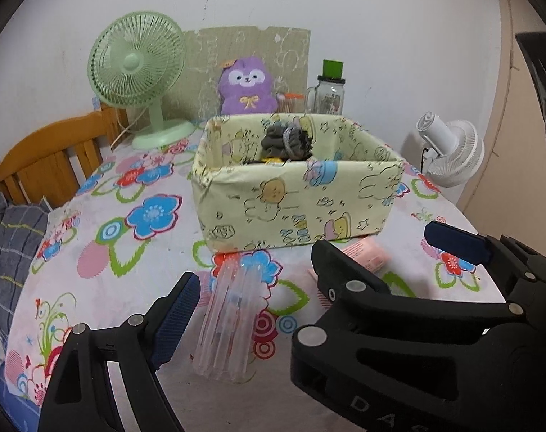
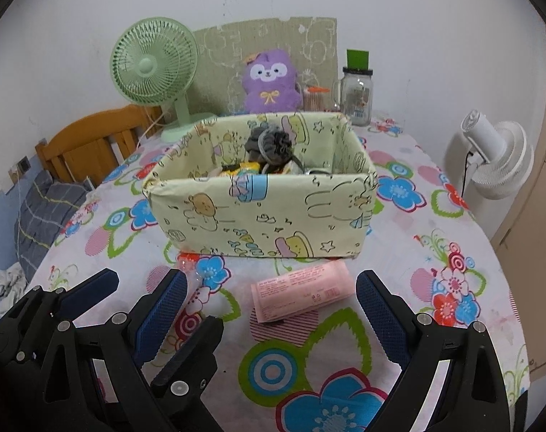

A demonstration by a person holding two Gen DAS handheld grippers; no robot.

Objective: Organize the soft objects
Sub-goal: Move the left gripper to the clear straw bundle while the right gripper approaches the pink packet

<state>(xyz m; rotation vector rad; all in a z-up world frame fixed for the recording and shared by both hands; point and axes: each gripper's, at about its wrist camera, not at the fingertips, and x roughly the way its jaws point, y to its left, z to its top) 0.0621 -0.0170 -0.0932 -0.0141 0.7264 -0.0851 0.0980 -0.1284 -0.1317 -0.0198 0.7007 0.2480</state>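
Note:
A yellow-green cartoon-print fabric box (image 1: 294, 208) (image 2: 258, 208) stands on the floral tablecloth, with a grey bundle (image 1: 287, 140) (image 2: 273, 144) and other small items inside. In front of it lie a clear soft plastic pack (image 1: 229, 320) and a pink pack (image 2: 301, 293) (image 1: 366, 253). My left gripper (image 1: 269, 298) is open with the clear pack between its fingers; its right finger is hidden behind the other gripper. My right gripper (image 2: 271, 277) is open just short of the pink pack, pads apart from it. The two grippers sit side by side and overlap.
Behind the box are a purple plush (image 1: 247, 86), a green fan (image 1: 136, 72) and a glass jar with a green lid (image 1: 330, 93). A white fan (image 1: 452, 151) stands off the table's right edge. A wooden chair (image 1: 49, 158) is at the left.

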